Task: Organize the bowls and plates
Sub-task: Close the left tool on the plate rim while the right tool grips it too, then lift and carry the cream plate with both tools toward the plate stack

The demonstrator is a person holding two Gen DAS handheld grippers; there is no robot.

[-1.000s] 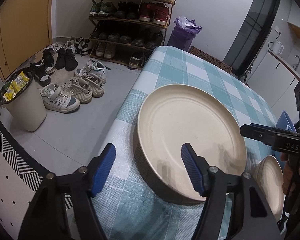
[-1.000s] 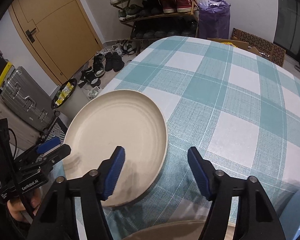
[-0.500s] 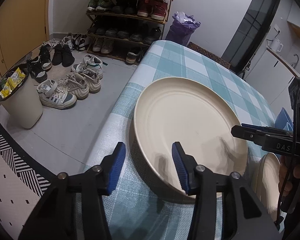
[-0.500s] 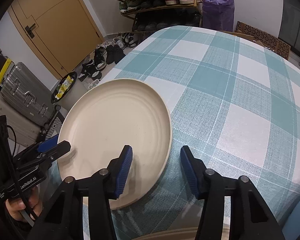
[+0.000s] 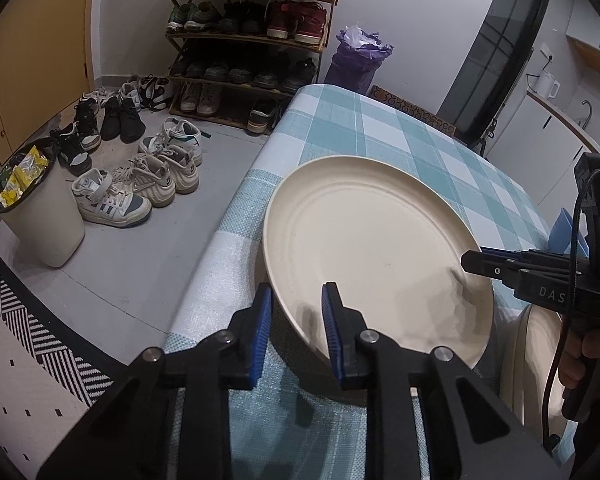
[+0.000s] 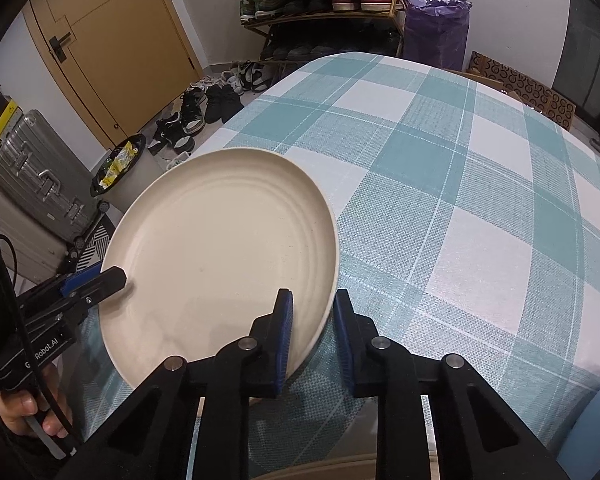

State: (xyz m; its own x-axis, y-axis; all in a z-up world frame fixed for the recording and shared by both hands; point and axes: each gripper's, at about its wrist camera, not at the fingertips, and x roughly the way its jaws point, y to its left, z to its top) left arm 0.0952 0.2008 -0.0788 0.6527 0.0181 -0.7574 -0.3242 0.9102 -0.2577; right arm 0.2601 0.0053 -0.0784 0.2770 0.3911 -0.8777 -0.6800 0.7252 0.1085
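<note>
Where the left wrist view looks down, a teal-checked tabletop (image 5: 380, 128) stands beside a shoe rack (image 5: 252, 32); a pale bin (image 5: 40, 216) on the floor holds yellow wrappers. The left gripper (image 5: 296, 316), its fingers just closing, clamps the cream plate (image 5: 372, 240) by its near rim, the plate tilted. In the right wrist view, the right gripper (image 6: 312, 332), likewise closing, clamps the opposite rim of the plate (image 6: 220, 248); a silver suitcase (image 6: 40, 184) stands by the door.
</note>
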